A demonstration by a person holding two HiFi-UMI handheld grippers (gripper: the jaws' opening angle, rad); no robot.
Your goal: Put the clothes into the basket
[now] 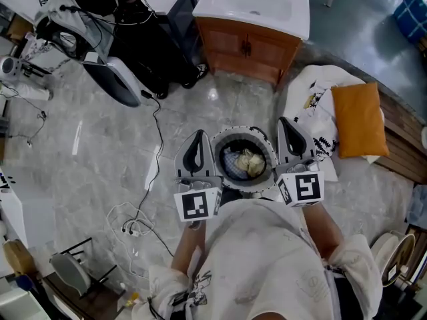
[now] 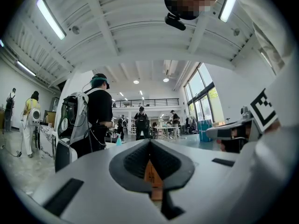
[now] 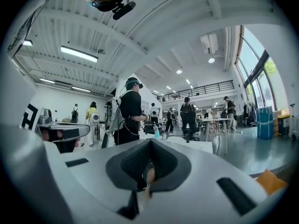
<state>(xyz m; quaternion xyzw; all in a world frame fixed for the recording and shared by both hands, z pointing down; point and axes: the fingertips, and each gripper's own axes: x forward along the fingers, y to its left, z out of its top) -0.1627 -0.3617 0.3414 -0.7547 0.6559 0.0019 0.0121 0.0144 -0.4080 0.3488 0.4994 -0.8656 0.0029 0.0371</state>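
White printed clothing (image 1: 312,85) lies right of centre beside an orange cushion (image 1: 359,120), nearer the right gripper (image 1: 285,127) than the left gripper (image 1: 197,137). The basket (image 1: 241,132), already holding crumpled clothes (image 1: 247,162), sits mid-frame between them. Both grippers' jaws are pressed together on nothing.

**Three cameras: one on the head, one on each gripper**

From the head we looked steeply down, close over the left gripper (image 1: 198,139) and right gripper (image 1: 287,129) either side of the basket (image 1: 243,132). Each gripper camera sat just behind its own jaws and faced level across the hall. Both showed the person in black with a white backpack (image 2: 96,113), and each caught the other gripper at its edge.
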